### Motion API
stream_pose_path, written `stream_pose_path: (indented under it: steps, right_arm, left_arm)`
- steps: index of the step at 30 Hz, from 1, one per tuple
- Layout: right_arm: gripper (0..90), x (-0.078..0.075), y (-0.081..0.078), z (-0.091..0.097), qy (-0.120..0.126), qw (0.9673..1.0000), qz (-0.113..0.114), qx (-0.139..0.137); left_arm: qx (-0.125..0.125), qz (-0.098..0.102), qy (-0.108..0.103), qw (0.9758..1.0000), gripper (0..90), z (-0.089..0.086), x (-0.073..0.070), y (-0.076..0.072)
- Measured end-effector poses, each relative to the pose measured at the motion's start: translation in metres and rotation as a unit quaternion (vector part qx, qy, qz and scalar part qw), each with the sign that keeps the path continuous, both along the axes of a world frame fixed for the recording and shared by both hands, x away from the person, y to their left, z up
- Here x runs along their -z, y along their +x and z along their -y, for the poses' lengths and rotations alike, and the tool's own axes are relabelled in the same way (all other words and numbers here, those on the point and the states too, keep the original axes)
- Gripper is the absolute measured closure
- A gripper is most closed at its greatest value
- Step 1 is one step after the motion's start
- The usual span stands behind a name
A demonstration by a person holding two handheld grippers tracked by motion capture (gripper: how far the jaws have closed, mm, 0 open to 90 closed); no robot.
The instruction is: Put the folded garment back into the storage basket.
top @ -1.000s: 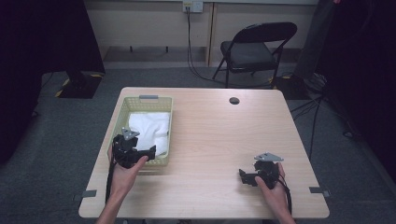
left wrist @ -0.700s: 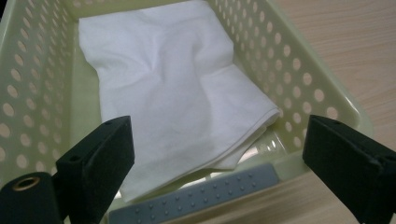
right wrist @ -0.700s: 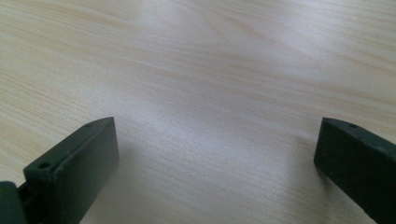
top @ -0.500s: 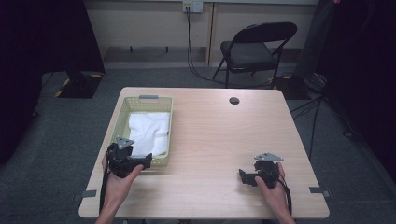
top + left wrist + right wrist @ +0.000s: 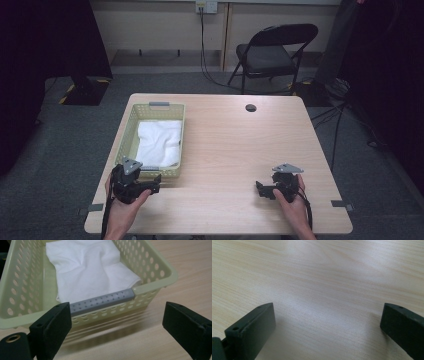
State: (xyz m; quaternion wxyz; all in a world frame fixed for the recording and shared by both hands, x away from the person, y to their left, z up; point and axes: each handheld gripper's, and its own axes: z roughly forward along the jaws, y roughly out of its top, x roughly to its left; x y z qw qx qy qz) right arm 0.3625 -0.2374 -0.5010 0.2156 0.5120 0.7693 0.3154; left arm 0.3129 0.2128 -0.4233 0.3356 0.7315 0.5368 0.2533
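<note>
A pale wooden counter (image 5: 235, 150) seen from above, with a cream plastic basket (image 5: 129, 136) on its left half and a white cloth (image 5: 160, 142) lying loosely folded inside it. The cloth sits wholly within the basket walls, nothing hanging over the rim, so the putting-away looks finished as far as can be judged. The left hand-held gripper (image 5: 152, 184) rests just beside the basket's near end, its jaws spread wide and holding nothing; in the left gripper view the grey handle (image 5: 101, 301) on the basket's near rim lies between and beyond the two black jaws, untouched. The right hand-held gripper (image 5: 261, 189) sits well apart on the right half of the counter, jaws likewise parted and empty over bare wood (its own view offers no object within reach). What may remain, if anything, is moving the basket itself. A folding chair (image 5: 272, 52) stands beyond the far edge.
</note>
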Motion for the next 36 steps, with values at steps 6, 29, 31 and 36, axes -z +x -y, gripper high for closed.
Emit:
stream_pose_path:
  steps: [6,29,31,36]
  right_arm:
    - [0.0,0.000,0.000,0.000,0.000,1.0000,0.000,0.000]
    - [0.0,0.000,0.000,0.000,0.000,1.0000,0.000,0.001]
    - [0.0,0.000,0.000,0.000,0.000,1.0000,0.000,0.001]
    - [0.0,0.000,0.000,0.000,0.000,1.0000,0.000,0.001]
  left_arm:
    - [0.006,-0.013,0.019,0.9997,7.5,0.002,0.010,-0.003]
    - [0.005,-0.076,0.052,0.9958,7.1,0.000,0.051,0.008]
    - [0.005,-0.084,0.056,0.9949,7.1,0.000,0.054,0.009]
    - [-0.004,-0.087,0.059,0.9945,7.1,-0.002,0.057,0.011]
